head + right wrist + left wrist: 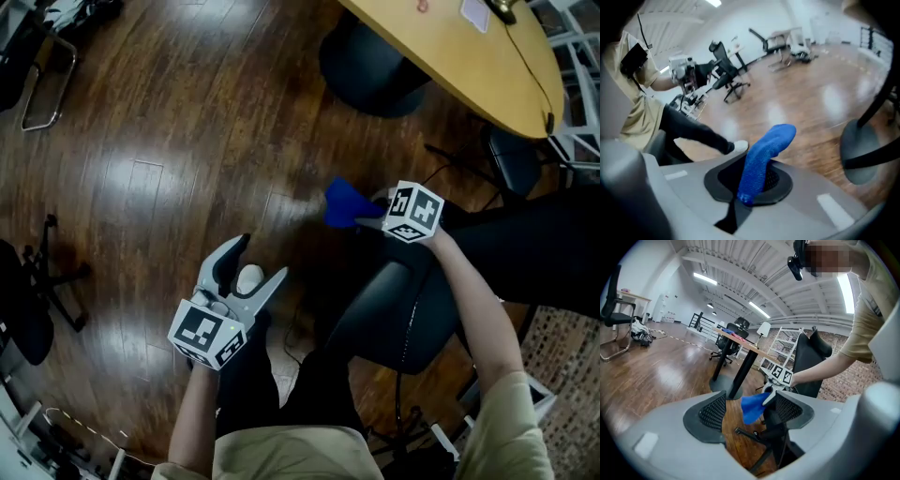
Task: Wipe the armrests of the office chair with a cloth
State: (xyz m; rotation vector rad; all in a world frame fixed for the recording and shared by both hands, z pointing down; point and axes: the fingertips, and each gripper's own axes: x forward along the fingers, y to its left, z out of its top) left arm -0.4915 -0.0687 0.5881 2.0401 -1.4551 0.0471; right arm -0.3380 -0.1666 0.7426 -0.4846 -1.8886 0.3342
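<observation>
My right gripper (364, 217) is shut on a blue cloth (344, 202), which sticks out past the jaws and hangs in the air over the wooden floor. In the right gripper view the cloth (763, 157) stands up between the shut pads of that gripper (752, 185). The black office chair (398, 314) sits below my right forearm; its armrests are not clearly visible. My left gripper (261, 259) is held open and empty at the lower left, apart from the chair and above a white shoe (249, 277). From the left gripper (750, 414) I see the cloth (750, 408) and a black chair (811, 359).
A yellow-topped table (469, 56) on a round black base (370, 61) stands at the top right. Another black chair (28, 314) is at the left edge, and a metal-framed chair (37, 84) at the top left. A white shelf (780, 350) stands behind.
</observation>
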